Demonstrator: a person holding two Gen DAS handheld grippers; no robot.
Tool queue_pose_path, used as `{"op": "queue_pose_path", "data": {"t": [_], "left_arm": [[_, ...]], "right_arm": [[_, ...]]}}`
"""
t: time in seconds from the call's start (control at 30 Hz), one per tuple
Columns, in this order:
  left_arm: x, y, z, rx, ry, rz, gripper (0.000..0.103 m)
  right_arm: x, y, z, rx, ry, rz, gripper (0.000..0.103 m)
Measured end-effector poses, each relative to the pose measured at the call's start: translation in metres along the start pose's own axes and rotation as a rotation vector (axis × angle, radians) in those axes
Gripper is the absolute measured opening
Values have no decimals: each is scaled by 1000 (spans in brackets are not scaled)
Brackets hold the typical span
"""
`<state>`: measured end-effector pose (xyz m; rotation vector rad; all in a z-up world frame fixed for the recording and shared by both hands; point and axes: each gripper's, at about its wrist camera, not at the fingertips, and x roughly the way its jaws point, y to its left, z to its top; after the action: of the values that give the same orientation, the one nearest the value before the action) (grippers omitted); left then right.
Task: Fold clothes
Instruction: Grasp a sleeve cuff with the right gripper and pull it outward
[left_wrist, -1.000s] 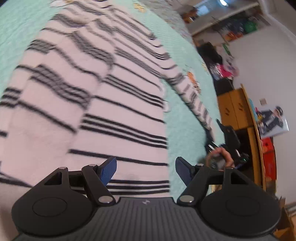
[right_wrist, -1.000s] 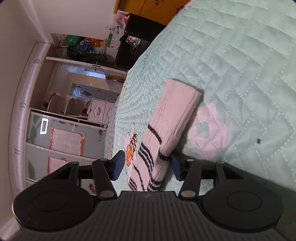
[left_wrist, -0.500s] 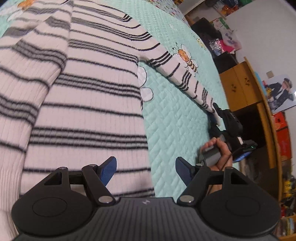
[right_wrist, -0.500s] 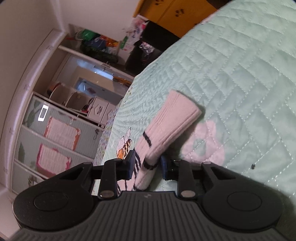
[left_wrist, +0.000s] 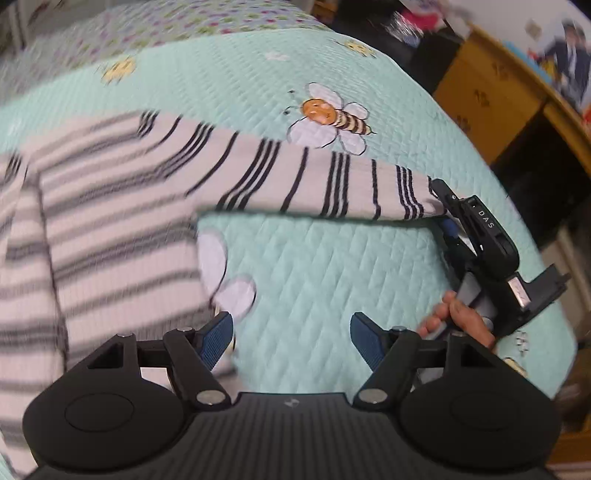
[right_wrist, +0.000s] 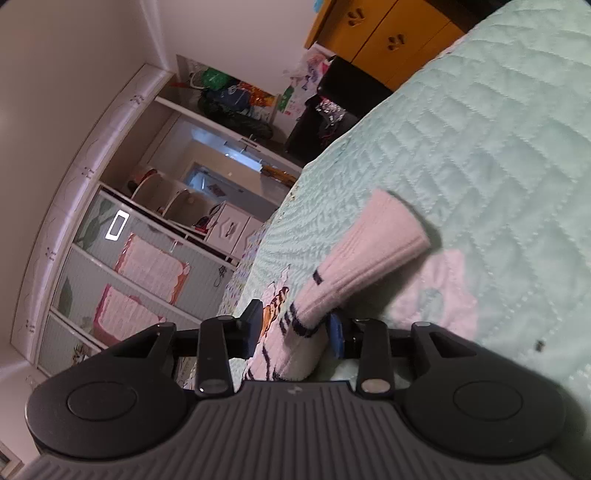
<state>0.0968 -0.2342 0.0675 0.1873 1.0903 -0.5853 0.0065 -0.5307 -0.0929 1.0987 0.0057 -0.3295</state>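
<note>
A white sweater with black stripes (left_wrist: 122, 236) lies flat on the mint bedspread (left_wrist: 332, 277), its sleeve (left_wrist: 332, 184) stretched out to the right. My left gripper (left_wrist: 291, 338) hovers open over bare bedspread just right of the sweater's body, with nothing between its fingers. My right gripper (left_wrist: 441, 208) is at the sleeve's far end. In the right wrist view the cuff (right_wrist: 373, 236) sticks out ahead, raised off the bed, and the sleeve runs between the right gripper's (right_wrist: 293, 330) jaws. These are opening: a gap shows beside the left pad.
A hand (left_wrist: 461, 317) holds the right gripper's handle near the bed's right edge. A yellow cabinet (left_wrist: 480, 92) and dark clutter (right_wrist: 347, 92) stand beyond the bed. A tall wardrobe (right_wrist: 129, 277) fills the far wall. A bee print (left_wrist: 332, 114) lies above the sleeve.
The left view swung from the sweater's body over to the sleeve and the right gripper. The right jaws narrowed onto the sleeve, then parted again; the cuff now stands a little higher.
</note>
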Motion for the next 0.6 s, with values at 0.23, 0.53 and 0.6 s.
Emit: {"op": "queue_pose_path", "data": {"t": [0.23,0.53,0.6], "left_arm": [[34,-45,36,207,42,214,73],[58,-84,48,403,46,387,73],[59,-89,51,426,47,408,73]], "right_arm": [[6,16,9,-83,84,-65,42],[2,18,6,-124,80,-84,47],[1,19,6,-126,70,-91,47]]}}
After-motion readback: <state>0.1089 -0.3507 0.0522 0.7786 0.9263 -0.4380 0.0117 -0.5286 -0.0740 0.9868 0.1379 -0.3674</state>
